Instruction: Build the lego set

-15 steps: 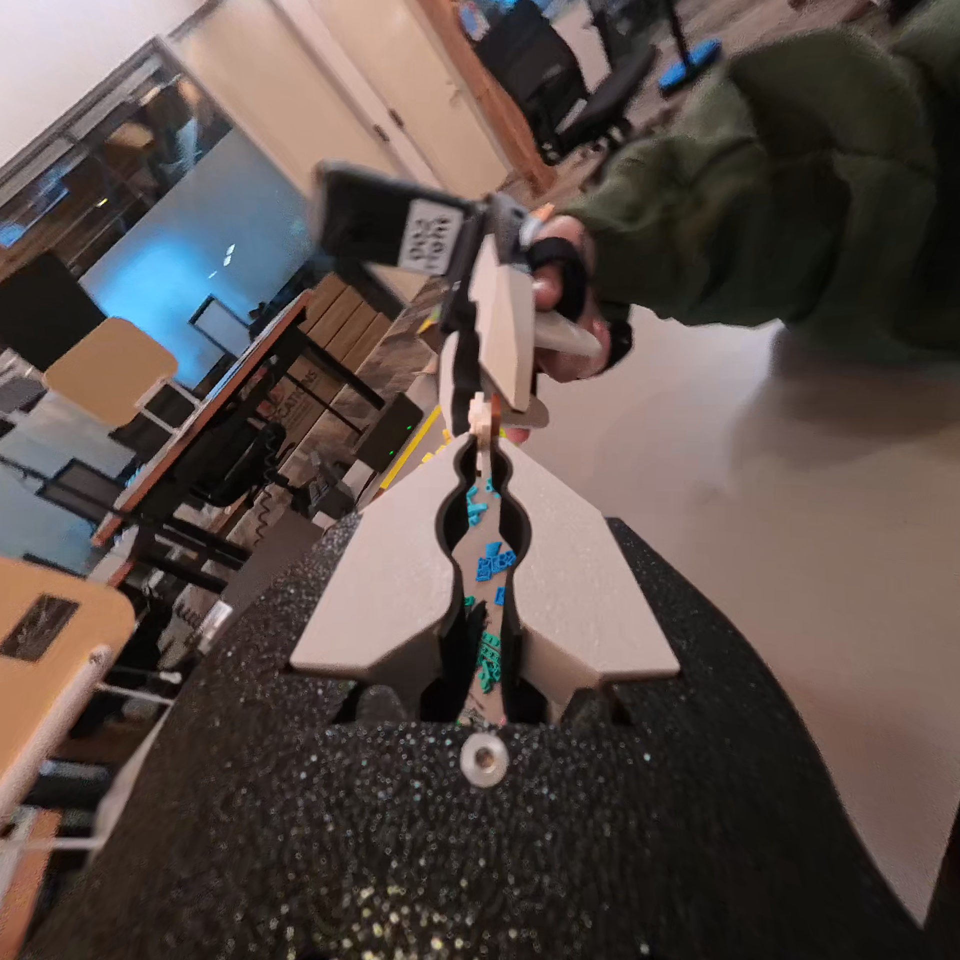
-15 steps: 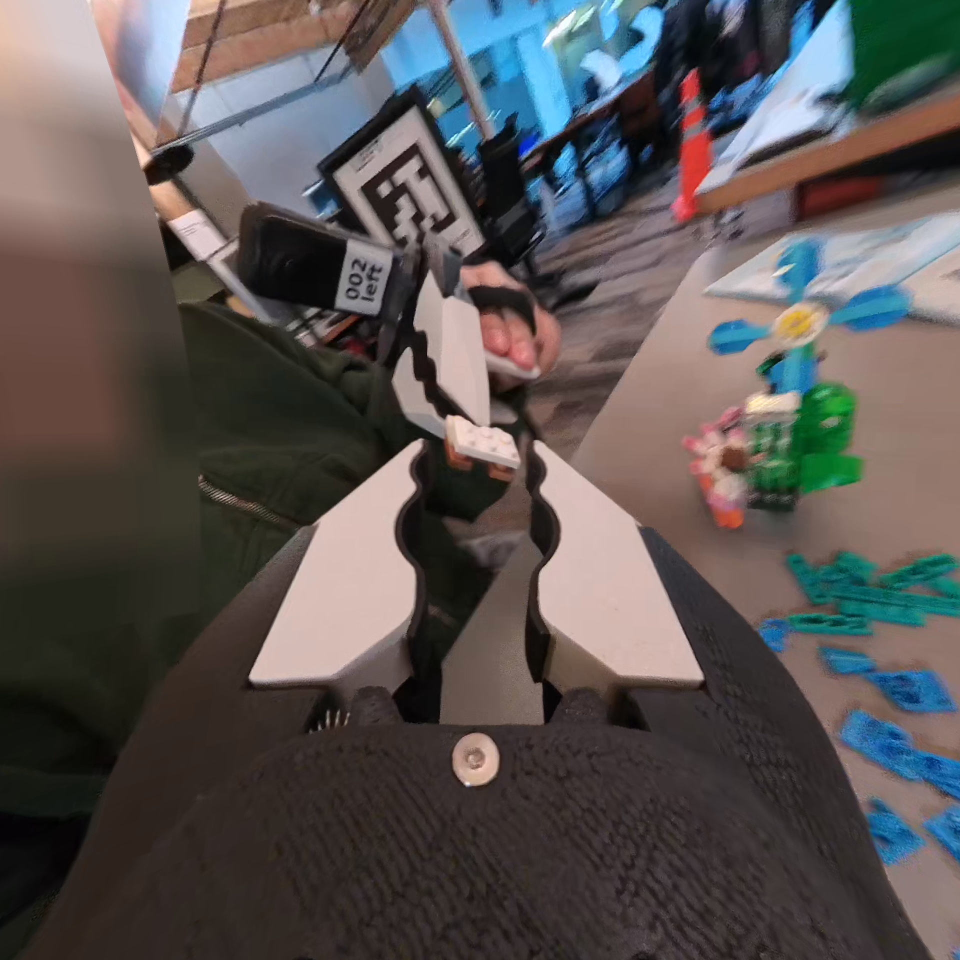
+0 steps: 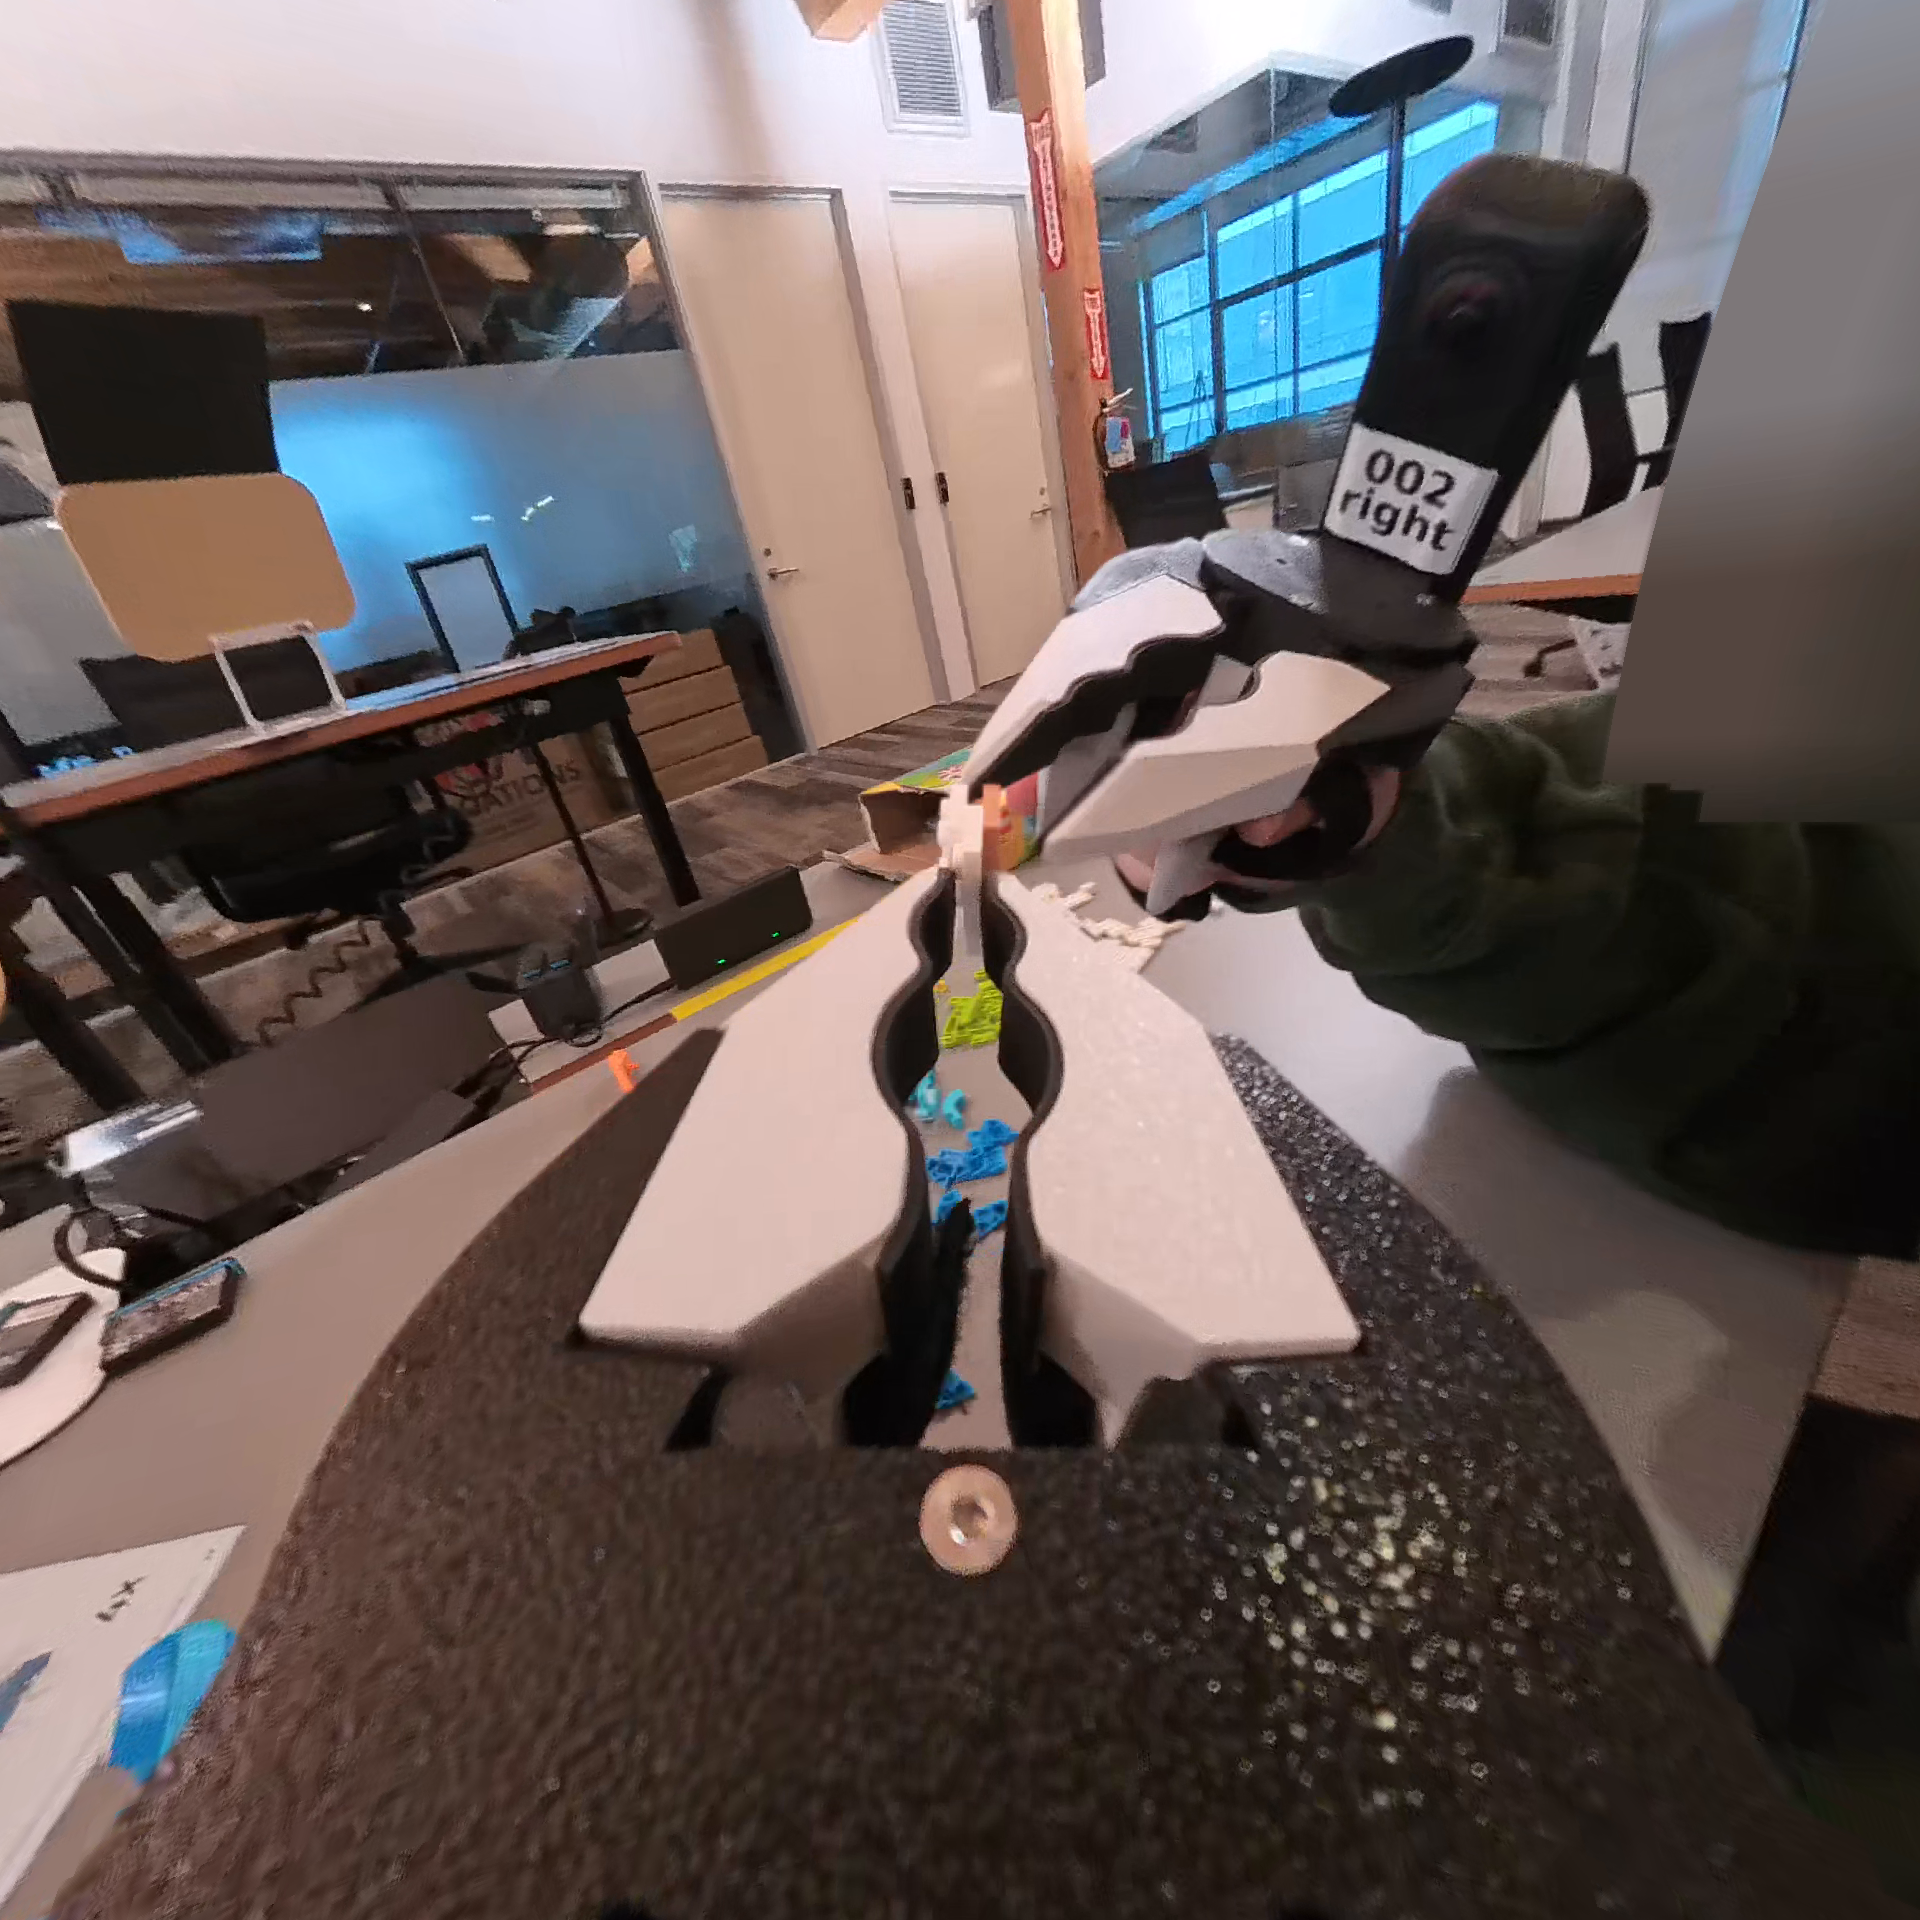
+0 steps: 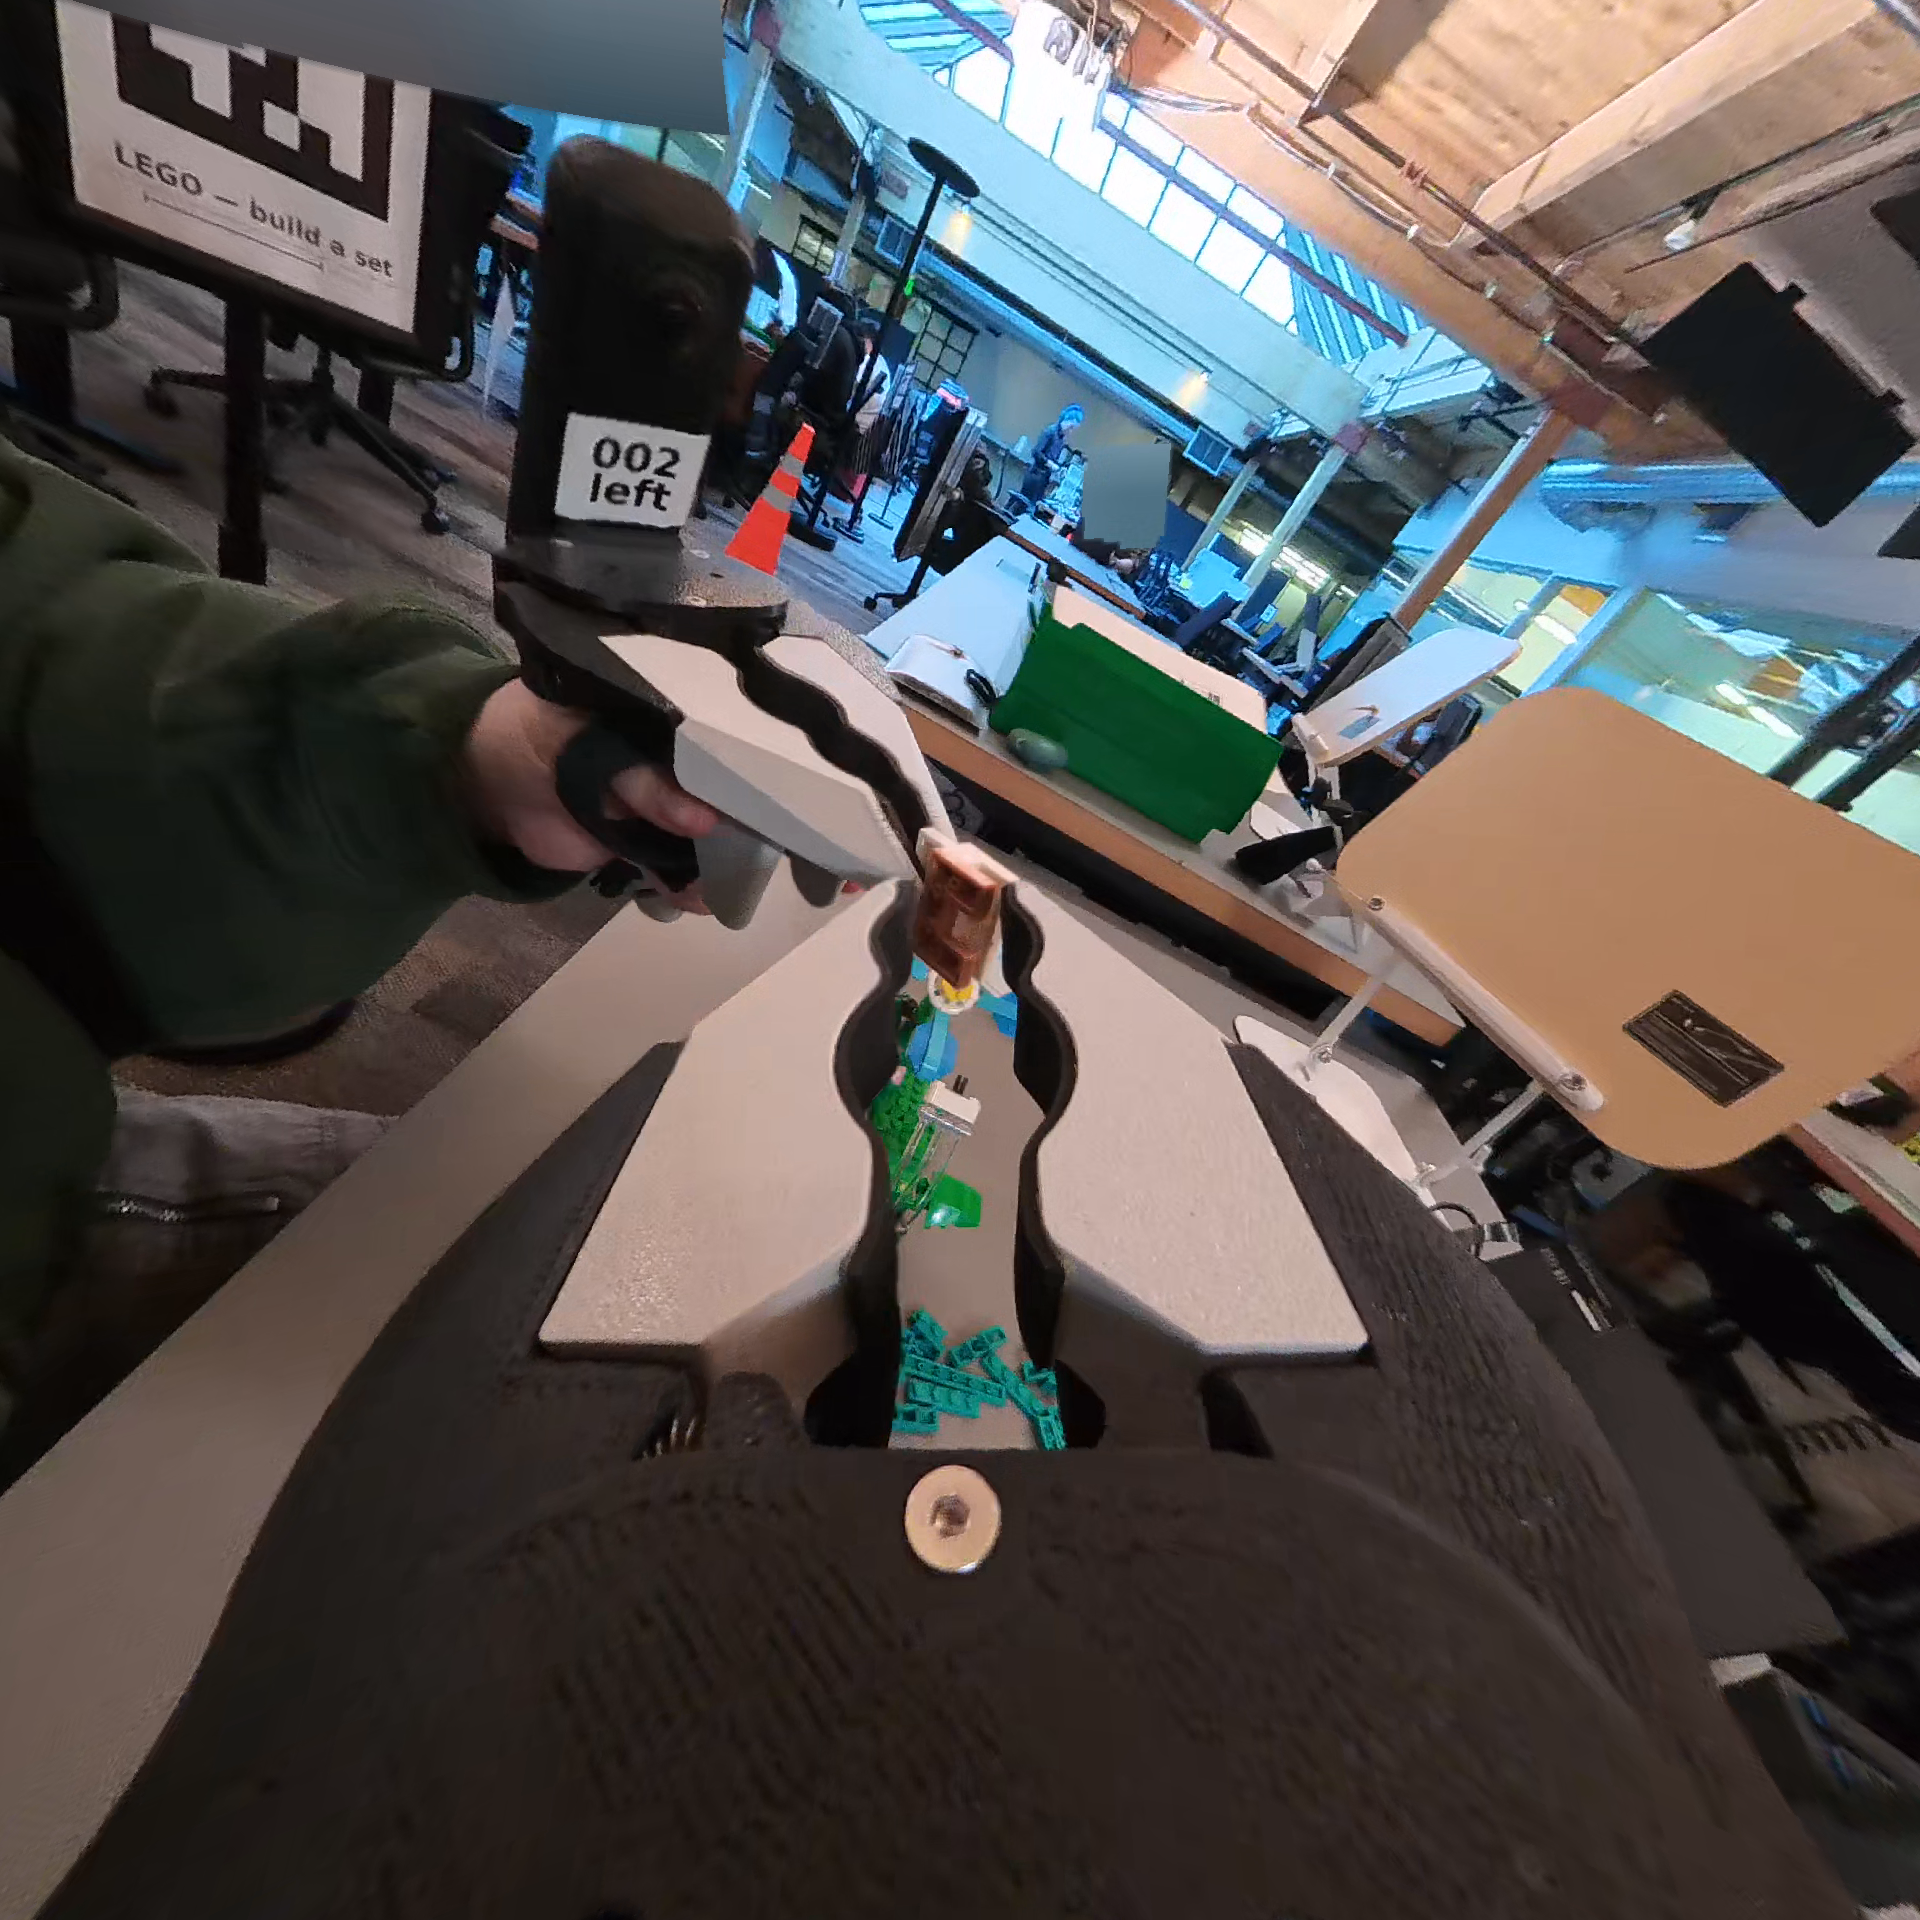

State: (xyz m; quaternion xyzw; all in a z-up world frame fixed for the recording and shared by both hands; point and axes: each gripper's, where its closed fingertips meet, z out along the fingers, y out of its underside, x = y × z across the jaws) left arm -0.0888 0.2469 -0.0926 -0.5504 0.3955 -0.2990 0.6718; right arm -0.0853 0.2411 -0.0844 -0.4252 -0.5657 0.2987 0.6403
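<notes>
My left gripper [image 3: 966, 883] is shut on the edge of a small white plate [image 3: 964, 847], held in the air above the grey table [image 3: 1351, 1018]. An orange-brown brick [image 3: 994, 821] sits against that plate. My right gripper [image 4: 956, 912] is closed around this brick [image 4: 951, 920], so the two grippers meet tip to tip. The right gripper [image 3: 1003, 805] comes in from the upper right in the left wrist view. The left gripper [image 4: 925, 847] comes in from the left in the right wrist view. How plate and brick join is hidden.
A partly built green model with a blue flower [image 4: 925, 1132] stands on the table beyond the right gripper, with loose teal pieces [image 4: 966, 1382] nearer. Blue pieces [image 3: 966, 1153], a lime piece [image 3: 971, 1018], white pieces [image 3: 1112, 925] and an open box [image 3: 914, 810] lie beyond the left gripper. A green sleeve [image 3: 1558, 935] lies to the right. The tips of both grippers are at nearly the same place.
Both grippers have turned and the views have swung round. The right gripper's jaws, open around the plate before, now stand close on the orange-brown brick. The left still holds the plate.
</notes>
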